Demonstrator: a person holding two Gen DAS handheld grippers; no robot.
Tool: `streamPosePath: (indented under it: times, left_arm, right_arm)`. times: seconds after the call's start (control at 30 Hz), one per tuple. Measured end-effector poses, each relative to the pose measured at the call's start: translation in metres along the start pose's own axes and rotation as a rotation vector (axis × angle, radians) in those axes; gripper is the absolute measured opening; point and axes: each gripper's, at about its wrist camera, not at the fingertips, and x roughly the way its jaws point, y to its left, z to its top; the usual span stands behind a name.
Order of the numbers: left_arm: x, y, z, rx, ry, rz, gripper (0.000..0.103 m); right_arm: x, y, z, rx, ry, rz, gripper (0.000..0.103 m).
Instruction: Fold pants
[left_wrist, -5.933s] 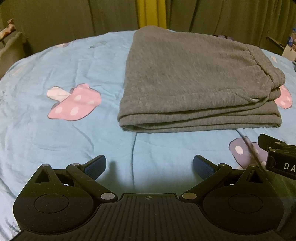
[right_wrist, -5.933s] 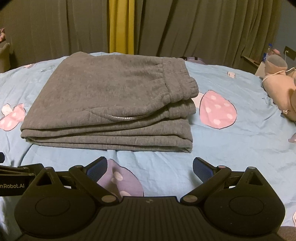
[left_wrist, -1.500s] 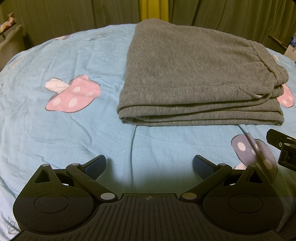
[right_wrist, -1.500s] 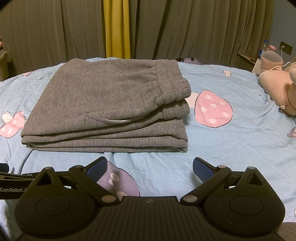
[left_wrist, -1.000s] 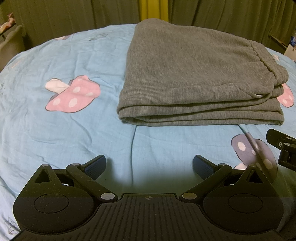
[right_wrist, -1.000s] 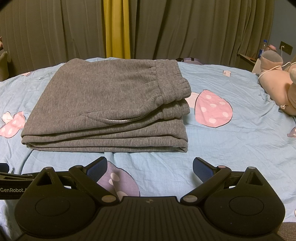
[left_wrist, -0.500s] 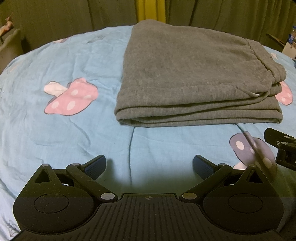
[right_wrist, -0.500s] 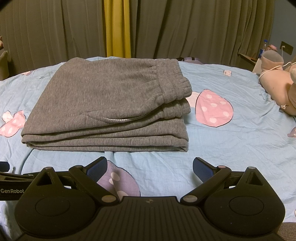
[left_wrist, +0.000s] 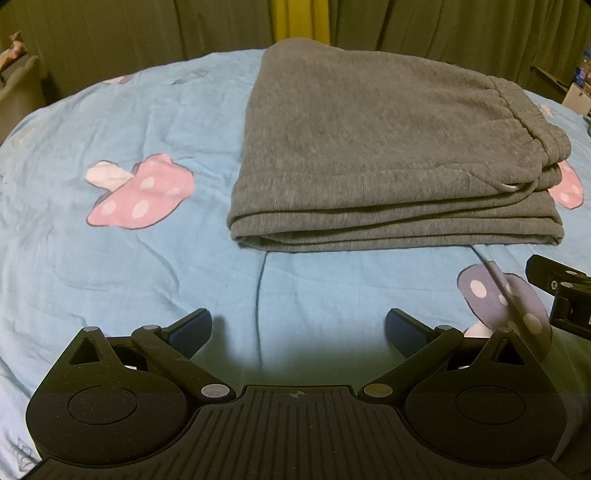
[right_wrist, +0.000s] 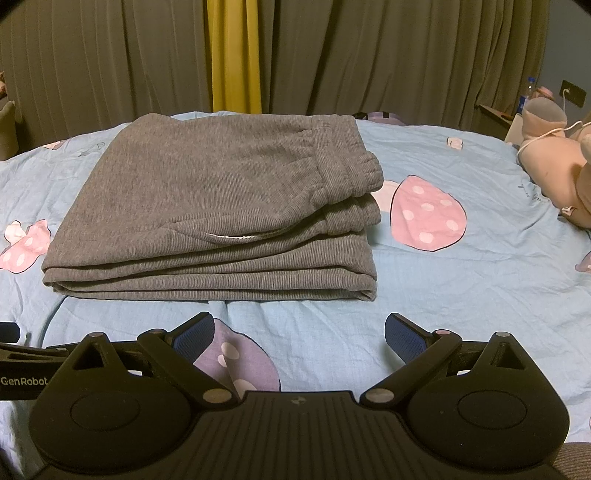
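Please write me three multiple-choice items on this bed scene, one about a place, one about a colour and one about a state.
1. Where do the pants lie?
A. Hanging from the curtain
B. On the blue sheet, beyond both grippers
C. On the floor

2. What colour is the mushroom print just right of the waistband in the right wrist view?
A. Pink with pale dots
B. Green
C. Orange

3. What state are the pants in?
A. Spread out flat at full length
B. Bunched in a ball
C. Folded into a layered stack

Answers:
1 B: the pants rest on the blue sheet, apart from the open left gripper and the open right gripper.
2 A: the mushroom print beside the waistband is pink with pale dots.
3 C: several stacked fold edges show along the near side.
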Motion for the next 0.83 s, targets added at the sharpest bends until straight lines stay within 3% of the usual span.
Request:
streamPosePath:
  times: [0.6,0.83]
  left_arm:
    - [0.0014,0.0013,0.0007,-0.005,0.007,-0.002,0.103]
    - [-0.0060,0.0014,-0.0017,-0.001,-0.054,0.010,0.103]
  right_arm:
    - [0.0005,-0.0002,-0.0010,0.001,0.003,0.000,0.099]
    - [0.0010,-0.0013,-0.0011,0.000,0.002,0.002,0.099]
